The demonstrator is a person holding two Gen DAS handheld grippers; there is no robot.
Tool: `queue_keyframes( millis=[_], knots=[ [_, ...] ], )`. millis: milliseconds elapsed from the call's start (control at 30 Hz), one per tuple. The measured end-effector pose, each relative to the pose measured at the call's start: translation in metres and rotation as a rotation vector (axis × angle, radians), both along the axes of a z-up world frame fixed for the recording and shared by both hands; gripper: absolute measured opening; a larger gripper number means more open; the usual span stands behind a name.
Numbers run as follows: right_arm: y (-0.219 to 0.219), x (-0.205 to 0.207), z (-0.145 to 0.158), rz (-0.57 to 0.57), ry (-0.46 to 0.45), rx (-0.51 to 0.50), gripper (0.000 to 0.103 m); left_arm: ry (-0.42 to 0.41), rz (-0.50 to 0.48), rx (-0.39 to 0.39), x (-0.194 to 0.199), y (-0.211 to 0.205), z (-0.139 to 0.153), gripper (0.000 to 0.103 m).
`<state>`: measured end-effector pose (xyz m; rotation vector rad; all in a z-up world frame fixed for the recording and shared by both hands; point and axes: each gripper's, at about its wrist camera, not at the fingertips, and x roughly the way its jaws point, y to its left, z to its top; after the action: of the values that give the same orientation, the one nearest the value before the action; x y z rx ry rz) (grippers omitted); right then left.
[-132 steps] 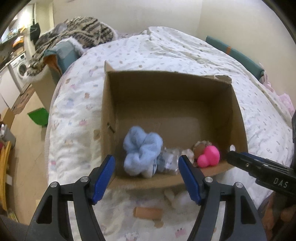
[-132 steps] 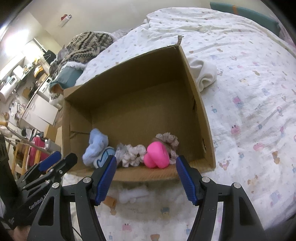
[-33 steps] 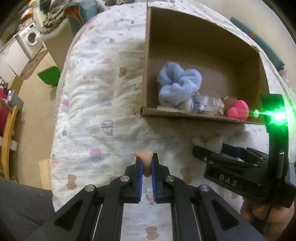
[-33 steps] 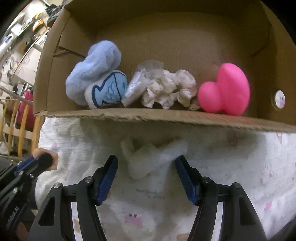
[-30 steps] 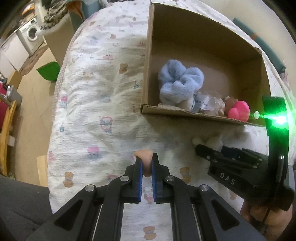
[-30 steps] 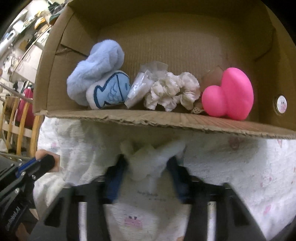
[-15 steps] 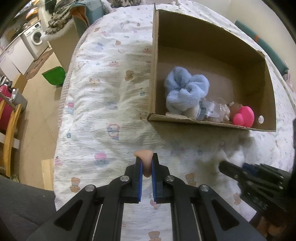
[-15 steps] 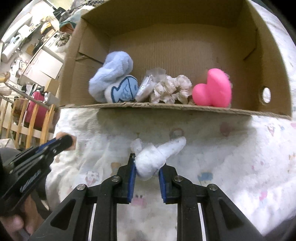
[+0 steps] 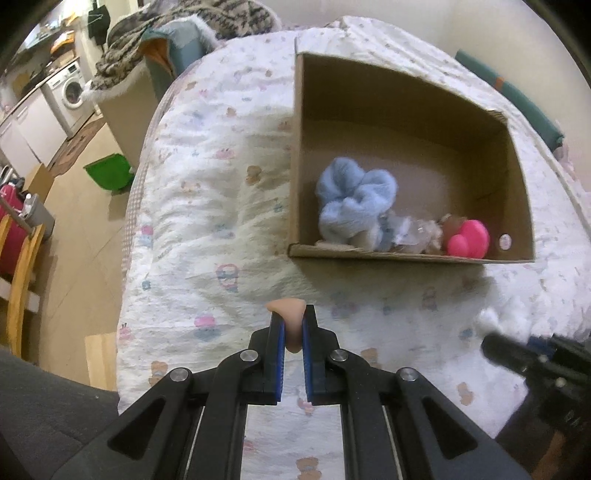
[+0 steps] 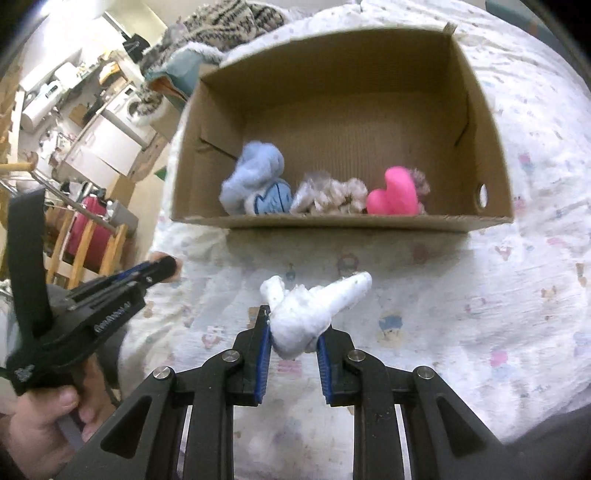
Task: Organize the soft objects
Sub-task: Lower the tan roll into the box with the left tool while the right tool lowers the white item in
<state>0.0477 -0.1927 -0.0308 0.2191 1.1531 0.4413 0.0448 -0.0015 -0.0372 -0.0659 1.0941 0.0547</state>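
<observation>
My left gripper (image 9: 291,325) is shut on a small peach soft piece (image 9: 290,314), held above the bedspread in front of the cardboard box (image 9: 295,155). My right gripper (image 10: 293,334) is shut on a white fluffy toy (image 10: 310,306), lifted off the bed just short of the box (image 10: 487,122). In the box lie a light blue plush (image 10: 255,173), a fish-print cushion (image 10: 273,199), a beige scrunchie (image 10: 336,195) and a pink heart toy (image 10: 395,194). The left gripper (image 10: 162,267) also shows at the left of the right wrist view, the right gripper (image 9: 491,345) at the lower right of the left wrist view.
The box sits on a bed with a white patterned bedspread (image 9: 207,206). The bed's left edge drops to a wooden floor with a green bin (image 9: 109,171), a wooden chair (image 9: 22,266) and a washing machine (image 9: 72,90). A patterned blanket pile (image 9: 177,26) lies beyond the bed.
My right gripper shut on the white fluffy toy and lifted it off the bed, pulling back from the box. The left gripper kept its hold on the peach piece and tilted slightly.
</observation>
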Motion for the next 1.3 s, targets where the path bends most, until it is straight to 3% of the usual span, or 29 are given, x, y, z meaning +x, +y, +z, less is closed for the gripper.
queue_keyframes(
  millis=[200, 267, 433, 600, 933, 1300],
  knots=[
    [-0.021, 0.0, 0.034, -0.037, -0.114, 0.039, 0.024, -0.092, -0.043, -0.018, 0.003, -0.007, 0.033, 0.008],
    [-0.027, 0.006, 0.039, -0.061, -0.125, 0.054, 0.024, -0.105, -0.072, -0.055, 0.01, -0.01, 0.042, 0.008],
    [-0.035, 0.032, 0.041, -0.09, -0.139, 0.043, 0.024, -0.163, -0.136, -0.022, 0.033, -0.028, 0.061, 0.008],
    [-0.041, 0.058, 0.044, -0.11, -0.15, 0.039, 0.024, -0.165, -0.165, -0.015, 0.064, -0.044, 0.065, 0.008],
    [-0.046, 0.106, 0.018, -0.147, -0.101, 0.02, 0.024, -0.12, -0.193, 0.024, 0.109, -0.075, 0.041, 0.008],
    [-0.046, 0.115, -0.017, -0.171, 0.003, -0.006, 0.024, -0.023, -0.176, 0.02, 0.132, -0.085, 0.0, 0.009]
  ],
)
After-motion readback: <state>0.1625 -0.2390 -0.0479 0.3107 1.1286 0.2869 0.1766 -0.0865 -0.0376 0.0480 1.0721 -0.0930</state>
